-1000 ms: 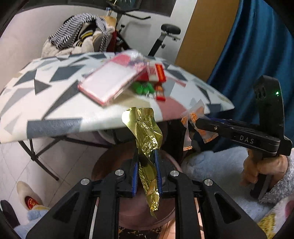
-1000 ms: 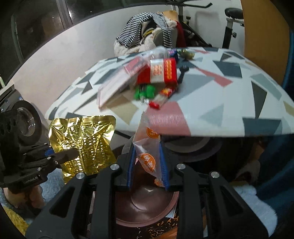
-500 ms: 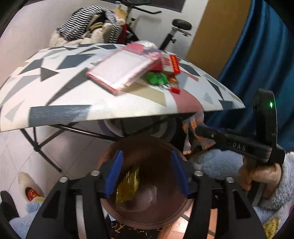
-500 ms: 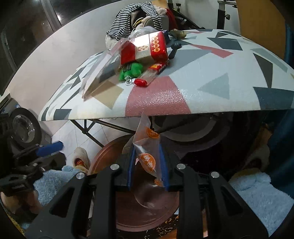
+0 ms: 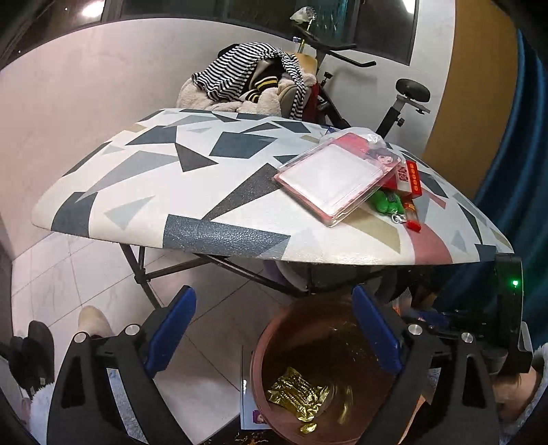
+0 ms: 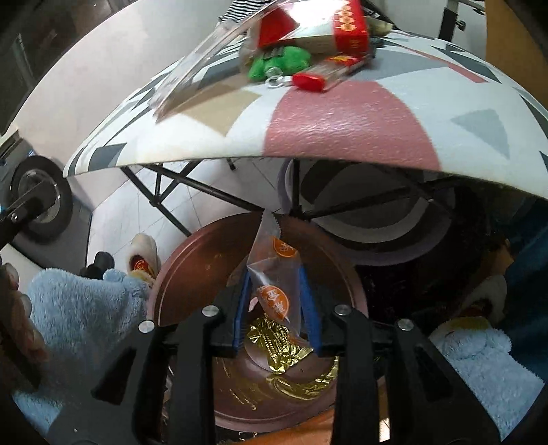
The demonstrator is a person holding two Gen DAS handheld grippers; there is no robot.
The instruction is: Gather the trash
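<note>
We found the gold foil wrapper (image 5: pixel 297 393) lying crumpled at the bottom of the brown bin (image 5: pixel 263 345), which stood on the tiled floor just under the near edge of the patterned table (image 5: pixel 144 164). Our left gripper (image 5: pixel 274 328) hung over the bin's left rim with its jaws opening wide and nothing between them; a second before, those jaws had been clamped on that same gold wrapper above the bin. Our right gripper (image 6: pixel 274 301) was over the bin mouth, its jaws opening, with the clear orange-printed wrapper (image 6: pixel 274 277) standing upright between the blue pads; whether the pads were pressing on it we could not tell. Earlier that wrapper sat higher against the table edge, and now the bin filled the view beneath it. The bin mouth had open room on the floor side, while the table edge and its black leg struts (image 5: pixel 205 267) closed in above and behind the bin. On the table beyond the bin lay a pink case in clear plastic (image 5: pixel 335 181), a red box (image 6: pixel 346 27), a green item (image 6: pixel 277 61) and a red-capped tube (image 6: pixel 322 77), blurred and partly cut off in the right view. The bin's lower part was hidden behind the gripper bodies.
</note>
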